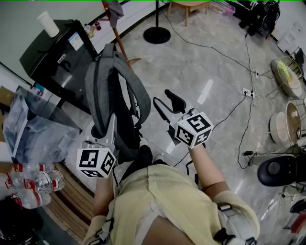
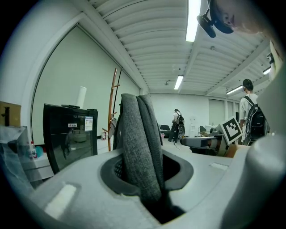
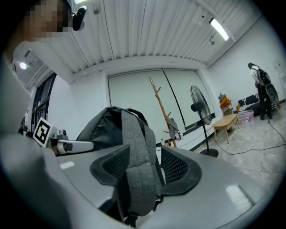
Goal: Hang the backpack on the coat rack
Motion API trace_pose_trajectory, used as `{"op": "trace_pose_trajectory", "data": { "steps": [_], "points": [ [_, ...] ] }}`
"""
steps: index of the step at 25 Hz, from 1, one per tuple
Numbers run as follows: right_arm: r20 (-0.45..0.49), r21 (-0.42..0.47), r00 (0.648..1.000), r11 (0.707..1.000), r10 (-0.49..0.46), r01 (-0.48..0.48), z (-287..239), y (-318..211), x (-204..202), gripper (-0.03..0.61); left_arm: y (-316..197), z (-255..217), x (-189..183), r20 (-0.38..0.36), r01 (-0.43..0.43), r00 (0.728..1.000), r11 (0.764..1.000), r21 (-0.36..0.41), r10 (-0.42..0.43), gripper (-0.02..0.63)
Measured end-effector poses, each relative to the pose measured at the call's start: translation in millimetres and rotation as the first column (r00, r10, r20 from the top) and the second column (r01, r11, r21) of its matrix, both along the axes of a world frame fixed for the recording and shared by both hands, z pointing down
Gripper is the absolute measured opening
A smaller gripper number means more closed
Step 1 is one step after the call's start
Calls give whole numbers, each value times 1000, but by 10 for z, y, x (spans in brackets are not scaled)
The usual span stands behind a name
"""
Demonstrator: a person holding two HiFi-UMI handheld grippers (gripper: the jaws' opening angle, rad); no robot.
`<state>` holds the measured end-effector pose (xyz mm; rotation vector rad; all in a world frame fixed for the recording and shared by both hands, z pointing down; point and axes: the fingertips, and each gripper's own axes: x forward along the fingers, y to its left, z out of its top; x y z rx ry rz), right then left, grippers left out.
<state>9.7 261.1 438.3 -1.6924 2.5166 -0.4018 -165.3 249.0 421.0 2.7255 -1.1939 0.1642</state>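
Note:
The grey backpack [image 1: 112, 91] hangs upright in front of me, off the floor. My left gripper [image 1: 111, 125] is shut on one of its grey shoulder straps [image 2: 140, 143], which runs up between the jaws of the left gripper [image 2: 145, 173]. My right gripper [image 1: 167, 101] stands open just right of the pack. In the right gripper view the other strap [image 3: 138, 161] lies between the spread pads [image 3: 176, 166] of the right gripper [image 3: 145, 166], unpressed. The wooden coat rack [image 1: 117, 33] stands beyond the pack, by the wall [image 3: 161, 107], with a small grey item hanging on it.
A black cabinet [image 1: 62, 57] with a white roll [image 1: 48, 24] on top stands at the left. A plastic bag [image 1: 33, 129] and water bottles [image 1: 38, 184] lie below it. A fan stand [image 1: 157, 33], floor cables [image 1: 239, 62] and a bench [image 1: 189, 5] are further off.

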Motion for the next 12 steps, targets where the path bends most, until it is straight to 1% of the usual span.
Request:
{"op": "trace_pose_trajectory", "data": {
  "steps": [4,7,9,12],
  "points": [
    [-15,0,999,999,-35,35,-3,-210,-212,227,-132,49,62,21,-10,1000,1000,2,10,91],
    [-46,-20,997,998,-54,54,61,-388,-359,239,-235,96,101,14,-13,1000,1000,-8,13,91],
    [-81,-28,995,998,-54,52,114,-494,-422,242,-299,114,115,0,-9,1000,1000,-16,9,91],
    [-145,-32,989,999,-29,25,174,-700,-459,245,-426,118,141,-20,-5,1000,1000,-27,4,91]
  ]
}}
